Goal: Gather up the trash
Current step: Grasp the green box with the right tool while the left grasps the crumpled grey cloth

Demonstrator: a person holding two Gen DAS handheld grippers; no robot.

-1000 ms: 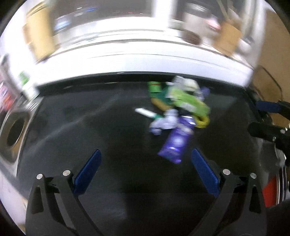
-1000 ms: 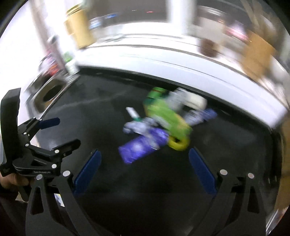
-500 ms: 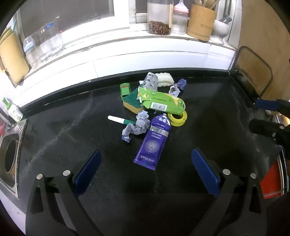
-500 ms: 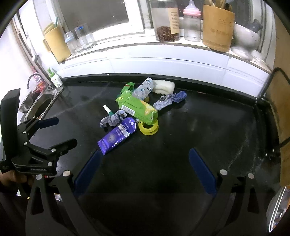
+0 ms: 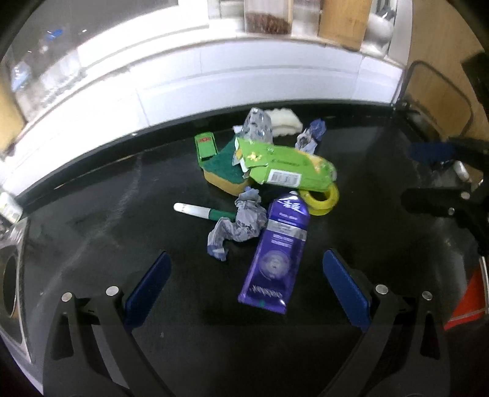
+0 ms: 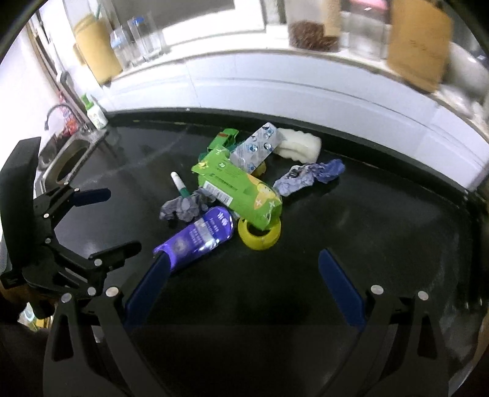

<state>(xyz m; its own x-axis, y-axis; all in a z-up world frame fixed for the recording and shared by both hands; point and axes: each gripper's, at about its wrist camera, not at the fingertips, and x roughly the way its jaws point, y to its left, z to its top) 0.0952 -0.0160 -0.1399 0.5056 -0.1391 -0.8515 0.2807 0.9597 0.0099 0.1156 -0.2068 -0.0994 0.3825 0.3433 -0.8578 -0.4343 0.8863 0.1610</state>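
Note:
A pile of trash lies on the black counter (image 5: 91,232): a purple tube (image 5: 276,259) (image 6: 198,233), a green carton (image 5: 284,166) (image 6: 238,187), a yellow tape roll (image 5: 321,200) (image 6: 259,233), crumpled blue-grey paper (image 5: 238,224) (image 6: 186,207), a white-and-green marker (image 5: 201,211) (image 6: 178,183), a blister pack (image 5: 256,125) (image 6: 255,148) and a sponge (image 5: 223,174). My left gripper (image 5: 246,258) is open, just short of the tube's flat end. My right gripper (image 6: 244,259) is open near the tape roll, its left finger beside the tube. Neither holds anything.
A sink (image 6: 65,158) and a soap bottle (image 6: 96,114) are at the counter's left end. Jars (image 6: 311,36) and a wooden holder (image 5: 345,18) stand on the white sill behind. A wire rack (image 5: 434,97) and something red (image 5: 467,302) are on the right.
Both grippers have come closer to the pile, which now fills more of each view. The trash has not moved and both grippers stay open.

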